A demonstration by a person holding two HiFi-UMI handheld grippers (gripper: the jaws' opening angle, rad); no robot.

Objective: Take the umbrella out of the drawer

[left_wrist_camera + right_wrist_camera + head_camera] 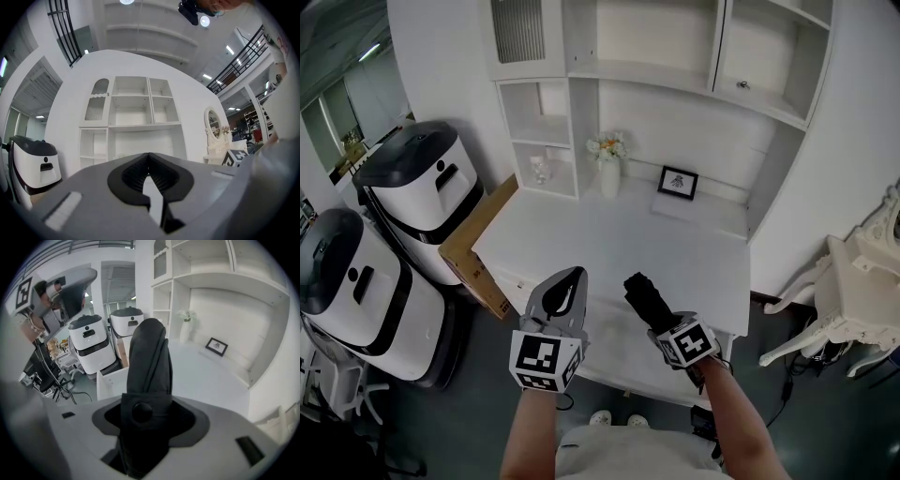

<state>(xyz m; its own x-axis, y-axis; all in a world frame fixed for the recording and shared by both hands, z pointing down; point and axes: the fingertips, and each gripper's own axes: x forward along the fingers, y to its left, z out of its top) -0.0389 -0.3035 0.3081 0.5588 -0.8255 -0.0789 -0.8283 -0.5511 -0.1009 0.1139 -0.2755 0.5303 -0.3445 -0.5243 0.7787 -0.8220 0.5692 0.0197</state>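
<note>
A black folded umbrella (644, 295) with a snap strap sticks up and forward out of my right gripper (664, 324), which is shut on its lower part above the front edge of the white desk (609, 239). In the right gripper view the umbrella (149, 362) fills the space between the jaws of the right gripper (147, 416). The open white drawer (623, 367) shows below the desk's front edge, and its corner (111, 380) appears under the umbrella. My left gripper (570, 277) hangs to the left of the umbrella, apart from it. Seen from its own camera, the left gripper (149, 157) has its jaws together with nothing between them.
Two white and black machines (420, 192) (352, 291) stand left of the desk beside a cardboard box (476, 251). A vase of flowers (609, 165) and a small picture frame (677, 182) sit at the desk's back under shelves. An ornate white chair (848, 291) stands at the right.
</note>
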